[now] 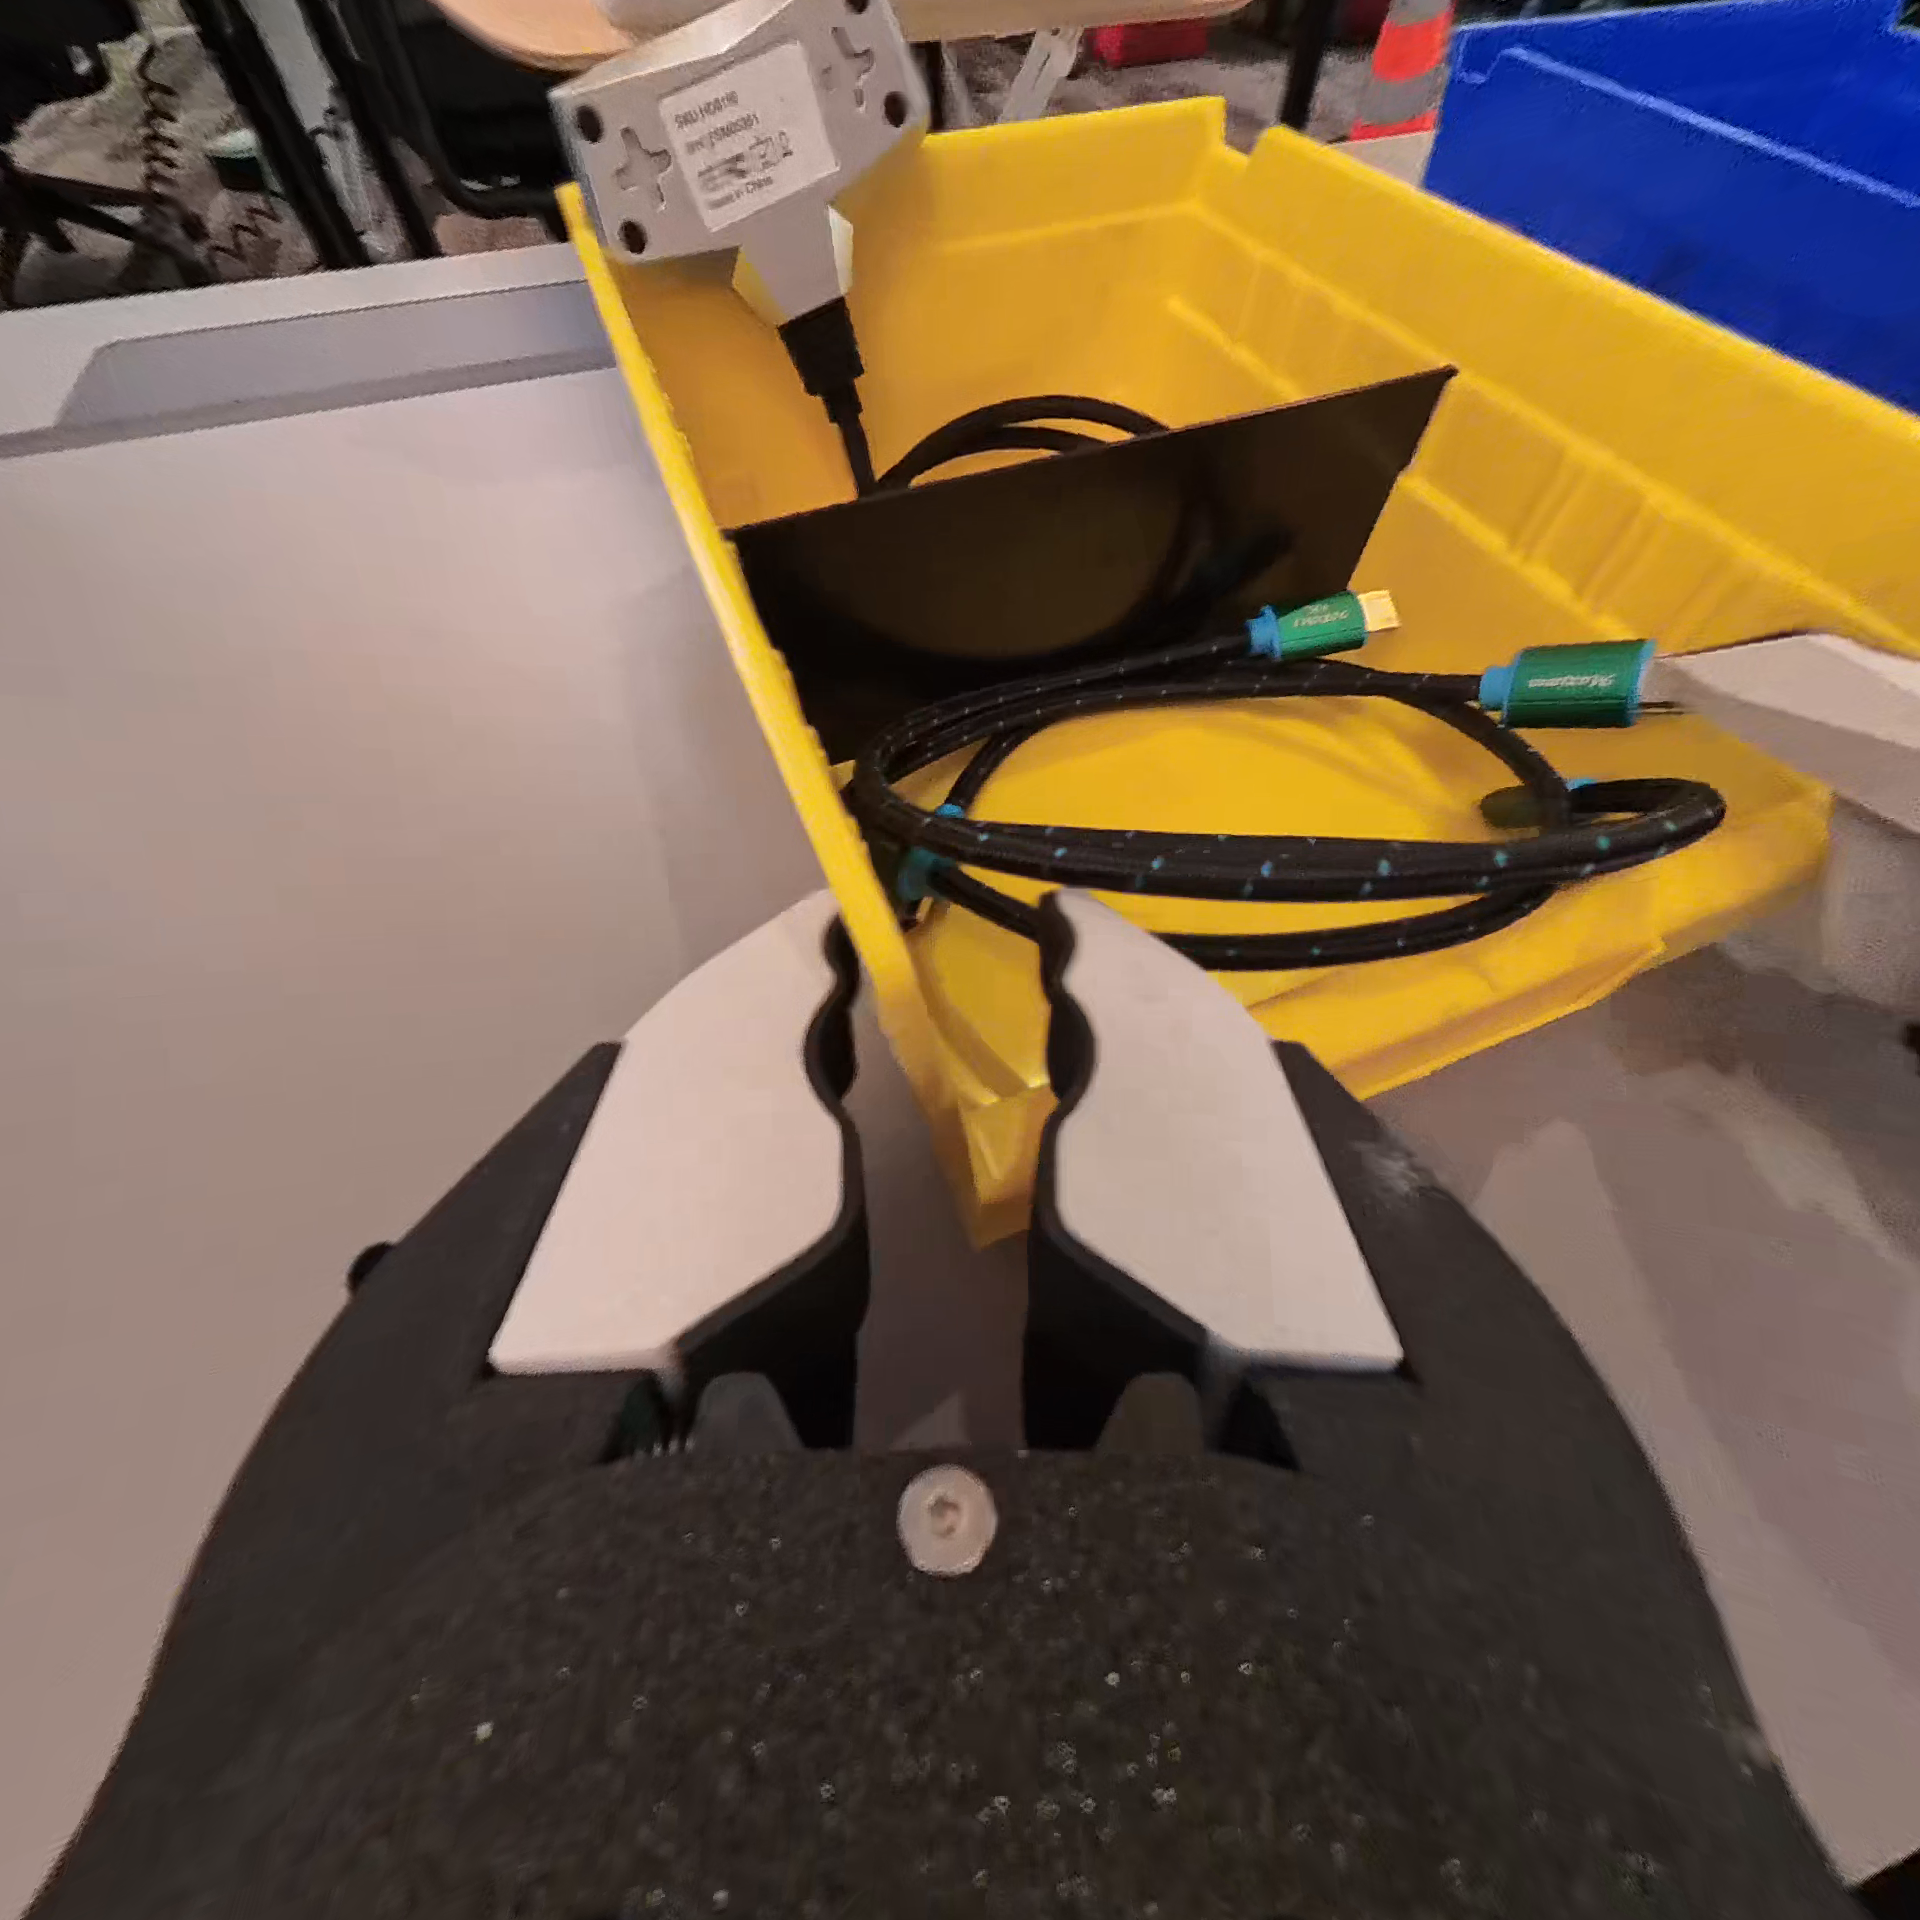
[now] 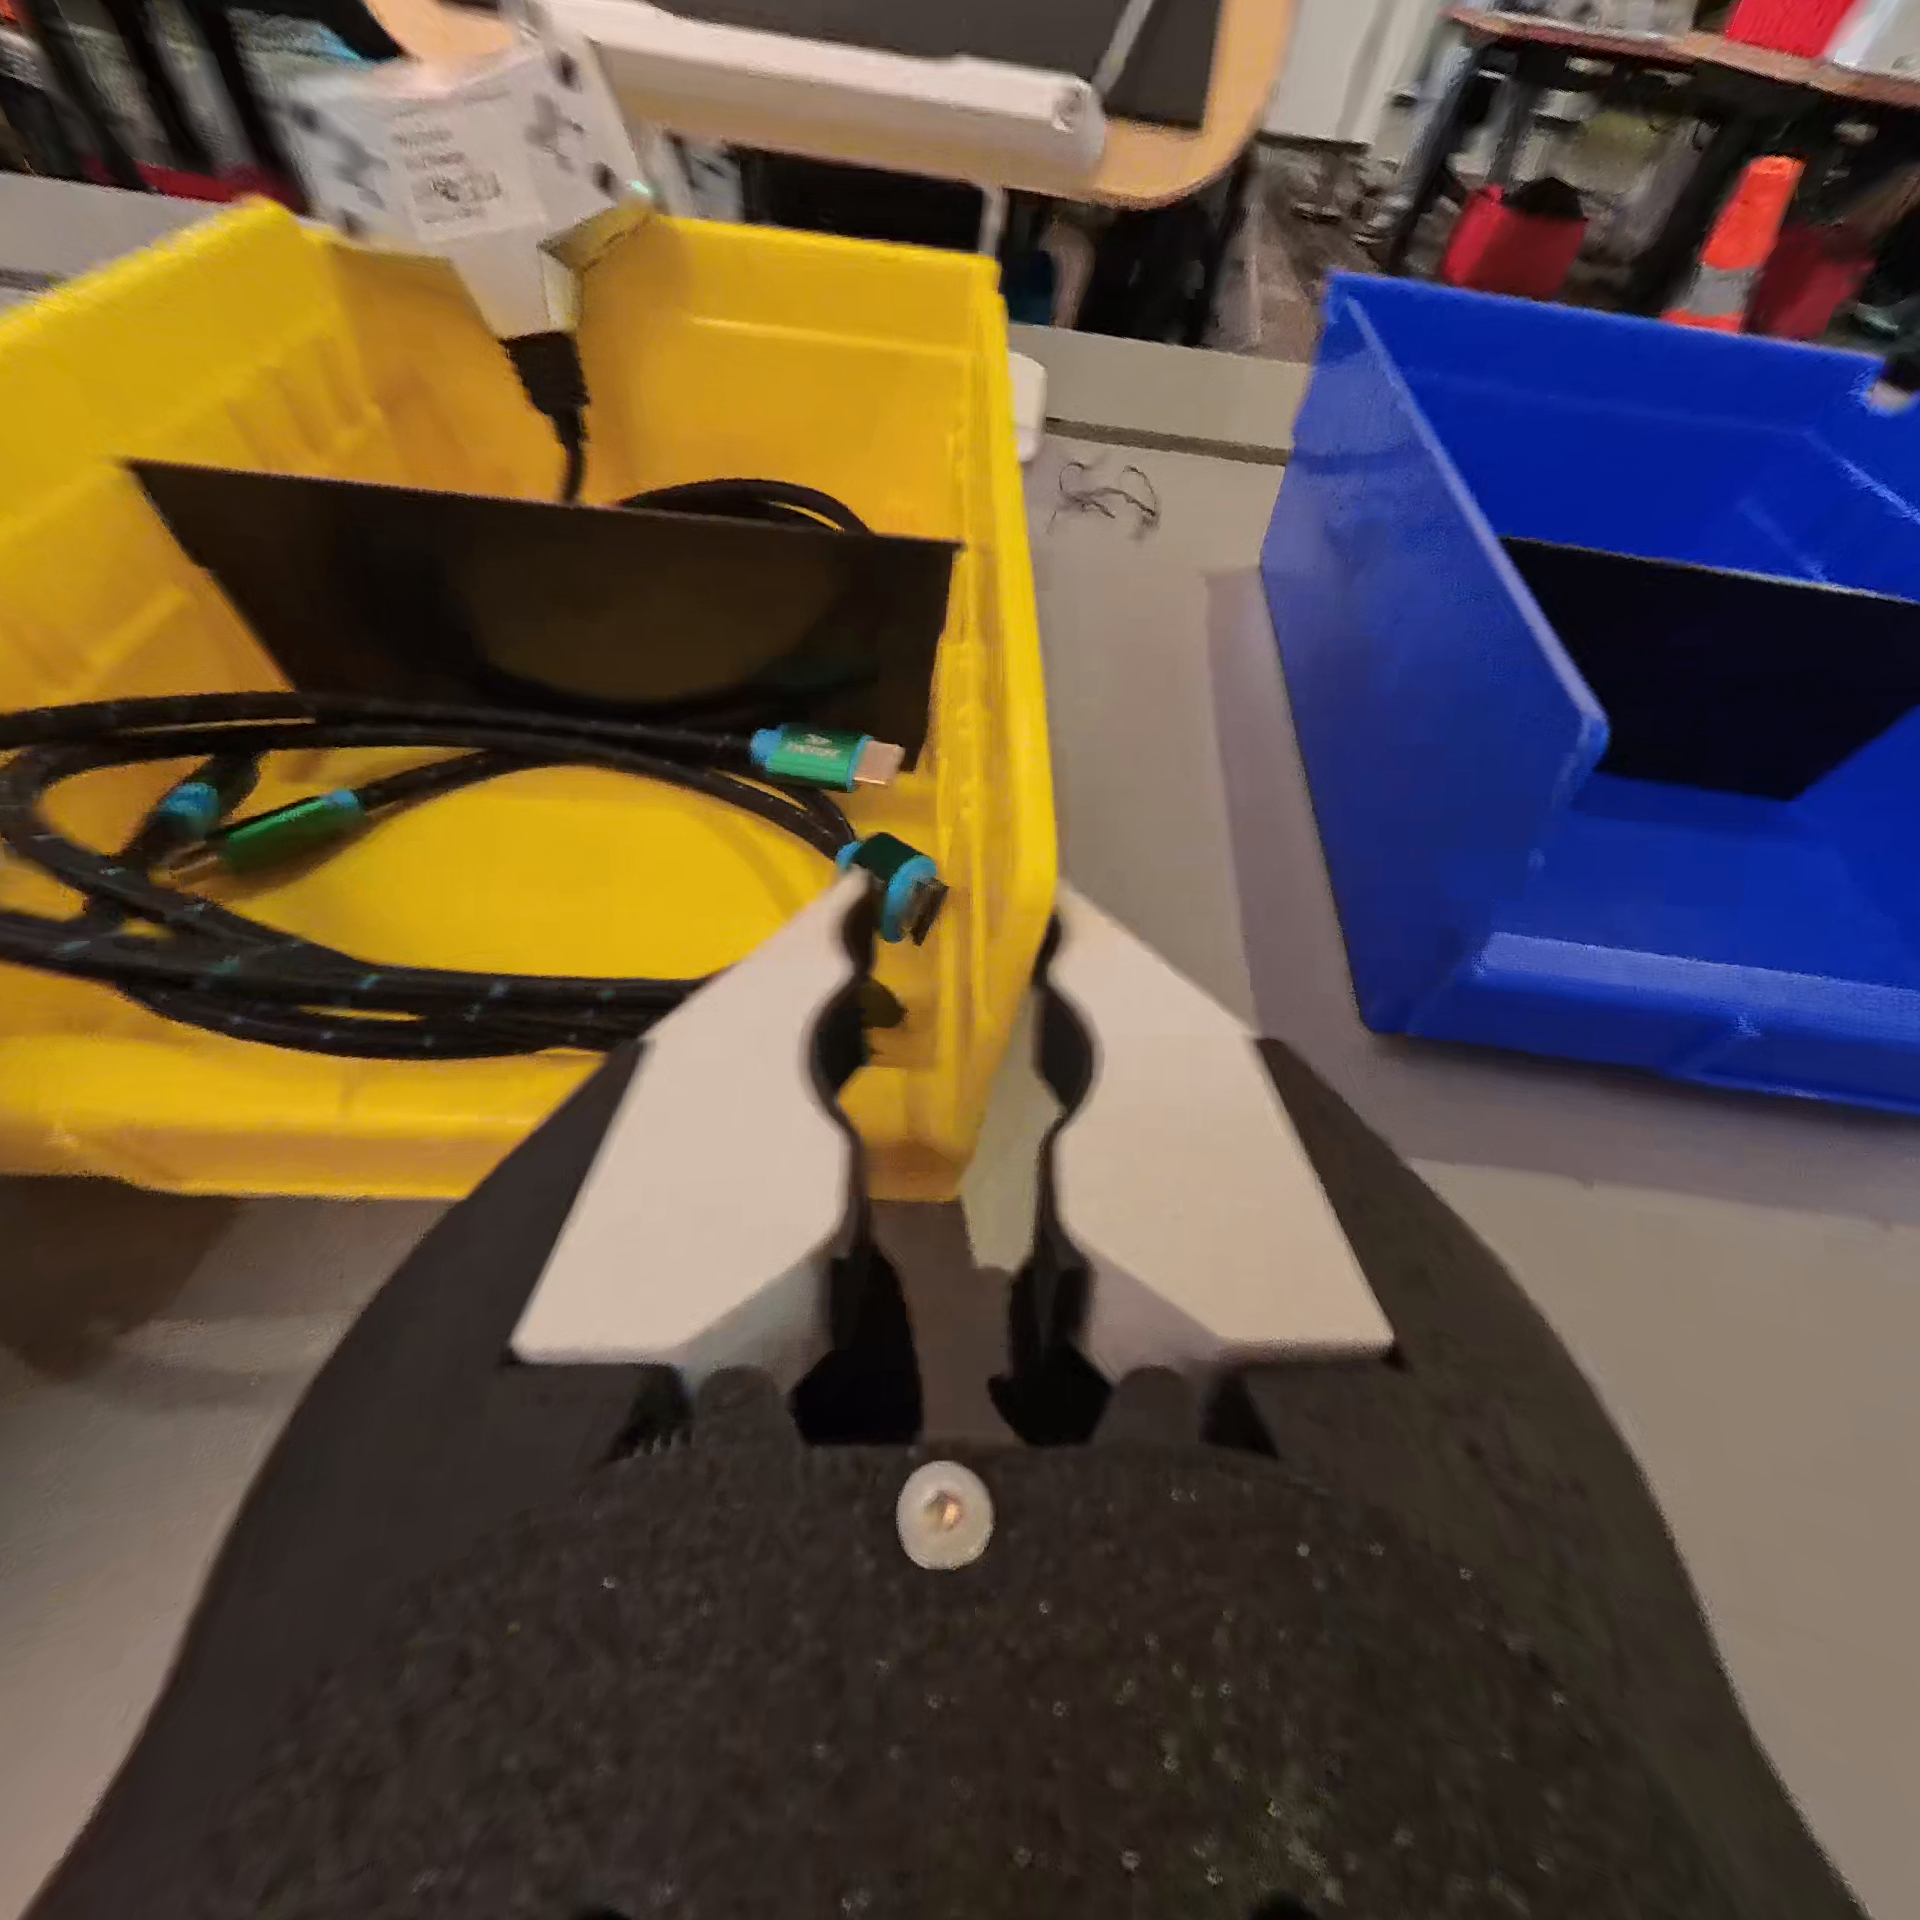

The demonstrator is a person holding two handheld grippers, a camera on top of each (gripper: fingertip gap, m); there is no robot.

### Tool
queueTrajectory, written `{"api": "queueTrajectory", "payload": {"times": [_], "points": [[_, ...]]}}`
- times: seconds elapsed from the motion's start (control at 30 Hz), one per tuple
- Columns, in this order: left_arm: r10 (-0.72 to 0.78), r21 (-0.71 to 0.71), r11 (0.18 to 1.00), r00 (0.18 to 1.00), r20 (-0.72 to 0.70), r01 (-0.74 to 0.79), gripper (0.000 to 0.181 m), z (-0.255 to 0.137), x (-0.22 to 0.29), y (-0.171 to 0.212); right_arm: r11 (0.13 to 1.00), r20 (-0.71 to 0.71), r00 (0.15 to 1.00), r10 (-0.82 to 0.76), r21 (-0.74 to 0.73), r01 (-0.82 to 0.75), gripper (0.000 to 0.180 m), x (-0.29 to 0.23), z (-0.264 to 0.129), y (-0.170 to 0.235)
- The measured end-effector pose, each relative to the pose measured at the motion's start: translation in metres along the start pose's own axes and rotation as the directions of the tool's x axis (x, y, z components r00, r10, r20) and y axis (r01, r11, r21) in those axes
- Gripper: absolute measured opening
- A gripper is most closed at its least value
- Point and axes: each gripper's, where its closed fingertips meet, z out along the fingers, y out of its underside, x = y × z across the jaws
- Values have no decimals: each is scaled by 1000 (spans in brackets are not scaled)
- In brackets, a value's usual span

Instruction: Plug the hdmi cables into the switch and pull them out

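Two grippers, both released

I log my left gripper (image 1: 945, 914) and right gripper (image 2: 956, 904) with fingers apart, empty. Braided black HDMI cables (image 1: 1299, 862) with green plugs lie in the yellow plastic bin's (image 1: 1091, 260) front compartment. Silver metal switch (image 1: 738, 135) leans on the bin's far rim; blue plastic bin (image 2: 1455, 675) sits beside on the grey counter (image 1: 312, 727).

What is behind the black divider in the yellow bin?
Behind the black divider in the yellow bin, loops of plain black cable rise to the silver switch leaning on the back wall. The divider hides the rest.
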Motion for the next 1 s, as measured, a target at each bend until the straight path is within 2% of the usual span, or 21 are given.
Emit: {"api": "queueTrajectory", "payload": {"times": [0.03, 0.13, 0.2, 0.37, 0.5, 0.6, 0.77, 0.83, 0.93, 1.0], "points": [[-4, -2, 1000, 1000, 25, 4, 16, -2, -5, 0, 1000, -41, 999, 12, 5, -12, 15, 5, 3, 1], [23, -18, 1000, 996, 81, -22, 7, -4, -20, 0, 991, 23, 991, 130, 12, -130, 1, -6, 1, -3], [1, -24, 1000, 995, 95, 1, 5, -7, -35, -1, 996, -18, 997, 80, 41, -80, 1, -19, -4, -9], [-58, 24, 998, 989, 134, 55, 3, -24, -94, -11, 992, -19, 995, 98, 83, -96, 1, -74, -7, -31], [-65, 83, 995, 978, 197, 50, 3, -47, -156, -19, 986, 39, 997, 72, 149, -77, 2, -134, -3, -58], [-106, 93, 992, 977, 185, 90, 3, -56, -199, -13, 988, 81, 996, 25, 148, -36, 2, -181, 4, -68], [-122, 39, 992, 976, 180, 117, 3, -46, -244, 11, 995, 105, 994, -18, 96, 8, 3, -230, 26, -57], [-136, 29, 991, 970, 199, 133, 3, -40, -253, 19, 1000, 139, 990, -9, 25, 6, 4, -240, 34, -41], [-180, 37, 984, 960, 213, 176, 3, -39, -258, 19, 999, 210, 977, 24, 42, -34, 6, -246, 35, -40], [-192, 55, 981, 957, 215, 185, 2, -39, -258, 18, 996, 282, 956, 82, 2, -86, 8, -248, 33, -39]]}}
